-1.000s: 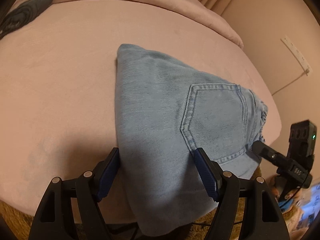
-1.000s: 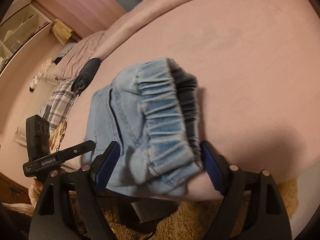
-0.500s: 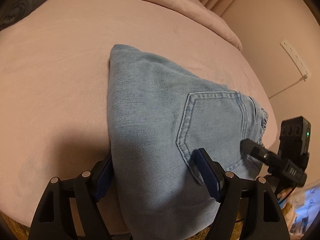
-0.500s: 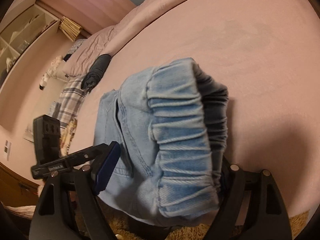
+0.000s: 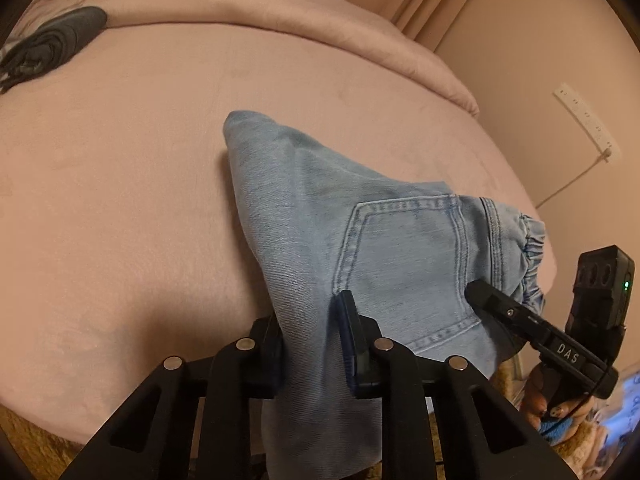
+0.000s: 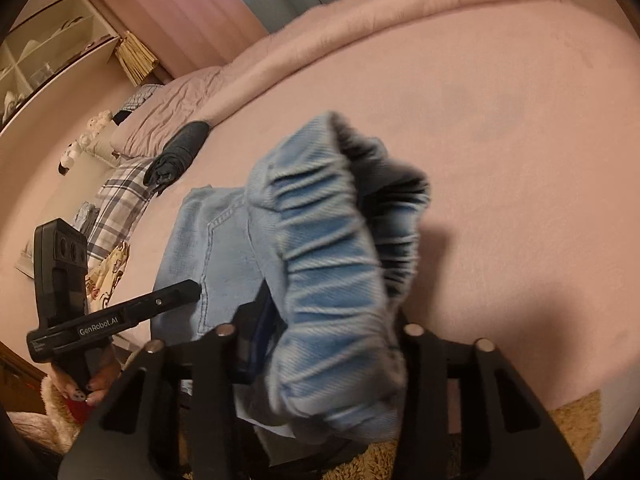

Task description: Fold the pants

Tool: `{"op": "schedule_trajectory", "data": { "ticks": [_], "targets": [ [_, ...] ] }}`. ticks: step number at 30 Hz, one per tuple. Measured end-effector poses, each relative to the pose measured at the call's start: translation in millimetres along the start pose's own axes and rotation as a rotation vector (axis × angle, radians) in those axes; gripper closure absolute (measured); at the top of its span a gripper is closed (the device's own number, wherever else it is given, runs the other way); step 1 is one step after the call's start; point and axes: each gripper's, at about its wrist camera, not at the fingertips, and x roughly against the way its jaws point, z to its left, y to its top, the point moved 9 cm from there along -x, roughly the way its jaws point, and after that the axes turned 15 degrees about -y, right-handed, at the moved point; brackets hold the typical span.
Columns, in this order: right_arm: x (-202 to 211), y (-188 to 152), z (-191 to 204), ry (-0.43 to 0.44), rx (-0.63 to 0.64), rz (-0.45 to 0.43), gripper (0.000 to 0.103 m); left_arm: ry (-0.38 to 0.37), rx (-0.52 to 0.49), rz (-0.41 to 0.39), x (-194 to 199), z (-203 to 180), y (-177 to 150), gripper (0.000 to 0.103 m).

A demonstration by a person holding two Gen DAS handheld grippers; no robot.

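Light blue denim pants lie folded on the pink bed, back pocket up, near the bed's front edge. My left gripper is shut on the pants' near fold, the cloth pinched between its blue pads. My right gripper is shut on the gathered elastic waistband, which bulges up between the fingers. The right gripper also shows in the left wrist view at the waistband end. The left gripper shows in the right wrist view at the pants' left side.
A dark rolled garment lies at the far left of the bed. A folded pink blanket runs along the back. A plaid cloth and shelves are left of the bed. Shaggy tan rug lies below the bed edge.
Both grippers have closed from wide open onto the pants: the left on the near fold, the right on the waistband. The waistband end has risen off the bed.
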Motion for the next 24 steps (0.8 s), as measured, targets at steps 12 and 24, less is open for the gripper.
{"op": "schedule_trajectory", "data": {
  "ticks": [12, 24],
  "targets": [
    [36.4, 43.1, 32.9, 0.059, 0.057, -0.138, 0.067, 0.018, -0.100, -0.137, 49.5, -19.7, 46.0, 0.083],
    [-23.9, 79.2, 64.3, 0.058, 0.077, -0.074, 0.066, 0.120, -0.001, -0.124, 23.5, 48.2, 92.1, 0.083]
  ]
}}
